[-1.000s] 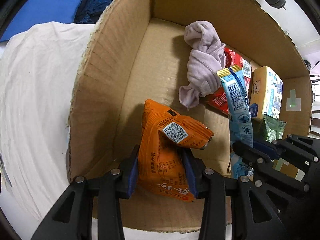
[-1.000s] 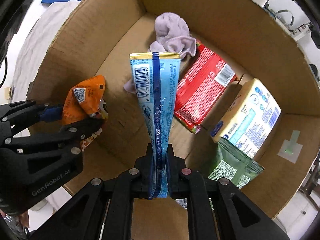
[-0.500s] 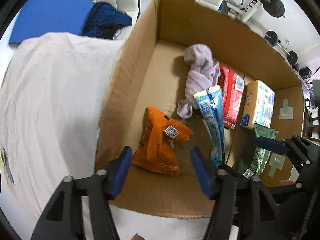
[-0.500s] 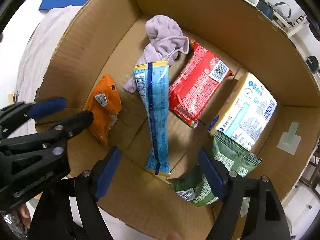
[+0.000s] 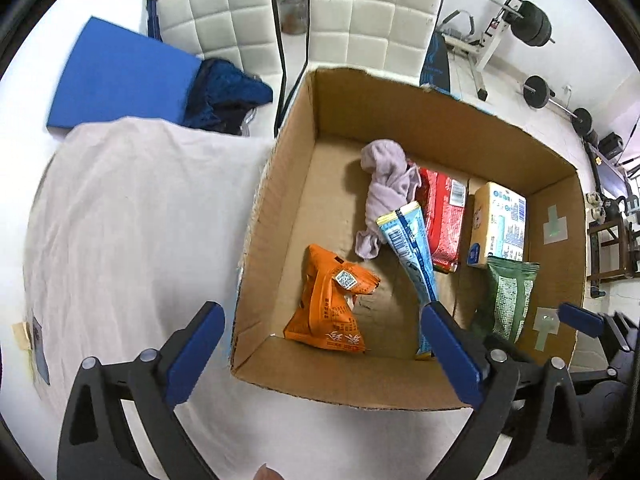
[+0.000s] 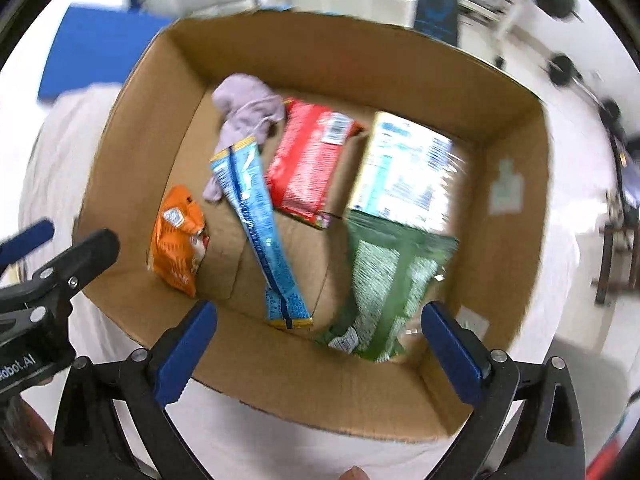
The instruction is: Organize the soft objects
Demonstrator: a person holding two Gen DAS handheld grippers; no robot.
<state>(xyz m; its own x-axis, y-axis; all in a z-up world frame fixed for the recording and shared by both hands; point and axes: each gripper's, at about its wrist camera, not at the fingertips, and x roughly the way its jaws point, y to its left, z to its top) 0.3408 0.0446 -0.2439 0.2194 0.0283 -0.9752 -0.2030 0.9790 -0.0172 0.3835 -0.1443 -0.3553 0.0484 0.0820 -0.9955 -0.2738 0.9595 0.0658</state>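
Observation:
An open cardboard box (image 5: 276, 208) (image 6: 500, 240) sits on a white cloth. Inside lie an orange snack packet (image 5: 328, 304) (image 6: 178, 240), a long blue packet (image 5: 414, 256) (image 6: 260, 224), a lilac cloth (image 5: 386, 184) (image 6: 246, 112), a red packet (image 5: 444, 216) (image 6: 308, 164), a yellow-and-blue pack (image 5: 498, 224) (image 6: 404, 168) and a green bag (image 5: 506, 296) (image 6: 388, 276). My left gripper (image 5: 320, 344) is open and empty above the box's near edge. My right gripper (image 6: 318, 336) is open and empty, also above the near edge; it shows at the left wrist view's right edge (image 5: 592, 328).
The white cloth (image 5: 132, 220) covers the table left of the box. A blue mat (image 5: 116, 80), a dark blue garment (image 5: 228, 92) and two white padded chairs (image 5: 372, 12) stand beyond. Weight equipment (image 5: 532, 20) is at the far right.
Both grippers opened, dropping the orange packet and the blue packet into the box, then pulled back and up. The right wrist view is blurred by motion.

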